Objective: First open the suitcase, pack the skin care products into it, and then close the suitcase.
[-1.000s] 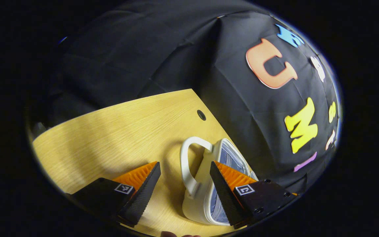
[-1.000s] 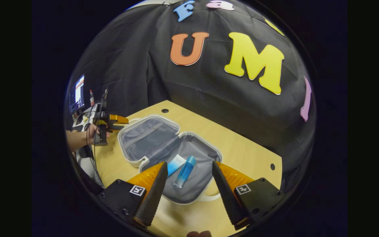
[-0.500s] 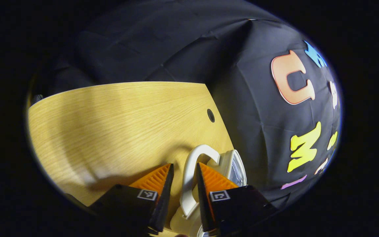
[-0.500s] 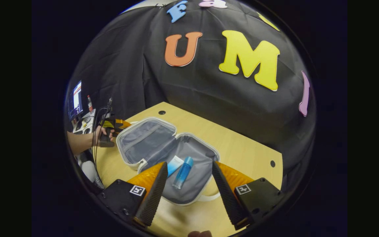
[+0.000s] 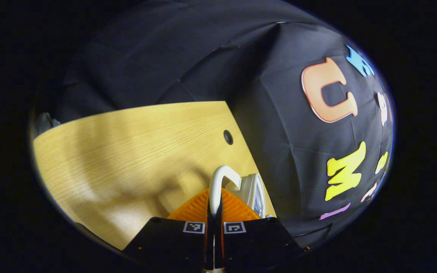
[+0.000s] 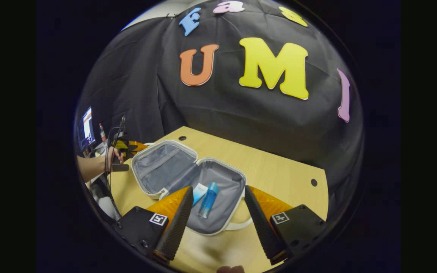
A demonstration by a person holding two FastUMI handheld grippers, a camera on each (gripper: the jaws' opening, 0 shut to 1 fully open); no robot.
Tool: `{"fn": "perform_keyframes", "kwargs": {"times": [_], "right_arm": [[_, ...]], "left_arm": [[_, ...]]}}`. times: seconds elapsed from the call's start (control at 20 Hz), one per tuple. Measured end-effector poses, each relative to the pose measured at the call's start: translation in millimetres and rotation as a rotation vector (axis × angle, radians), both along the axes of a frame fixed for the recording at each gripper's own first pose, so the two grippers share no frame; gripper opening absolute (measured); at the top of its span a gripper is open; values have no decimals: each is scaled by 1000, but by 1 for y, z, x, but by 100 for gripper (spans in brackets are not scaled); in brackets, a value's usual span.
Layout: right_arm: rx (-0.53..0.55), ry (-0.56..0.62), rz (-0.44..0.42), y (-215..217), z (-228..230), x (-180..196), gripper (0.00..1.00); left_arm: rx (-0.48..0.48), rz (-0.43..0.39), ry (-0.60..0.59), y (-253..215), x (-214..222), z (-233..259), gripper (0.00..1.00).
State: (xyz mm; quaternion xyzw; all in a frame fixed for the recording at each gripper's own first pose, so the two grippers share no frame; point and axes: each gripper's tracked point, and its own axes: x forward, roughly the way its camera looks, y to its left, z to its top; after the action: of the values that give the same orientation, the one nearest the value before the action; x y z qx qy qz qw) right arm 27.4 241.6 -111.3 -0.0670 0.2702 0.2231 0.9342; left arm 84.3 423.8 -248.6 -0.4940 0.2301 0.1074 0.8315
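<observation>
The white suitcase (image 6: 148,191) lies open on the wooden table (image 6: 279,174), grey lining up. A blue bottle (image 6: 207,195) and a white-and-blue tube (image 6: 199,188) lie in the nearer half. My right gripper (image 6: 217,188) hovers open just in front of that half, holding nothing. In the left gripper view, my left gripper (image 5: 214,206) is shut on the white handle (image 5: 218,178) of the lid half (image 5: 254,189), seen edge-on. The right gripper view has the left gripper (image 6: 127,146) at the lid's far left edge, held by a hand (image 6: 110,155).
Bare tabletop (image 5: 127,151) stretches left of the lid, with a cable hole (image 5: 228,137) near the back edge. Another hole (image 6: 311,182) sits at the right end. A monitor (image 6: 87,127) and cables stand beyond the table's left end.
My left gripper moved onto the lid's handle and closed from wide open to shut on it. The right gripper stayed open and drew back slightly from the suitcase.
</observation>
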Motion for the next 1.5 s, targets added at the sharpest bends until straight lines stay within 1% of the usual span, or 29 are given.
{"fn": "perform_keyframes", "kwargs": {"times": [0.1,0.2,0.35,0.45,0.55,0.6,0.75,0.8,0.9,1.0,1.25,1.3,1.45,1.5], "right_arm": [[26,-17,0,-5,7,-1,81],[47,-38,0,-14,16,-3,80],[73,-67,-26,-39,19,-6,81],[97,-85,-52,-58,27,-5,81],[112,-105,-76,-75,34,-3,81],[116,-122,-87,-87,40,-3,81],[131,-167,-109,-111,49,-9,81],[134,-176,-119,-119,52,-9,81],[129,-183,-134,-136,53,-9,81],[124,-193,-146,-152,55,-14,81],[111,-239,-162,-184,67,-18,81],[104,-241,-172,-195,66,-20,81],[84,-235,-186,-214,61,-22,79],[77,-231,-189,-220,58,-22,81]], "left_arm": [[64,-10,-40,-11,1,39,4],[135,-32,-93,-32,1,79,4],[252,-78,-163,-77,2,136,4],[332,-104,-195,-110,3,164,4],[445,-120,-210,-147,3,182,4],[476,-119,-218,-163,-2,188,4],[565,-48,-239,-192,-13,199,4],[595,-43,-256,-209,-17,201,4],[651,-70,-272,-239,-23,203,4],[695,-98,-280,-262,-19,202,4],[724,-115,-292,-304,-19,197,4],[756,-135,-297,-320,-18,192,4],[800,-183,-303,-351,-15,181,4],[809,-204,-300,-361,-13,175,4]]}}
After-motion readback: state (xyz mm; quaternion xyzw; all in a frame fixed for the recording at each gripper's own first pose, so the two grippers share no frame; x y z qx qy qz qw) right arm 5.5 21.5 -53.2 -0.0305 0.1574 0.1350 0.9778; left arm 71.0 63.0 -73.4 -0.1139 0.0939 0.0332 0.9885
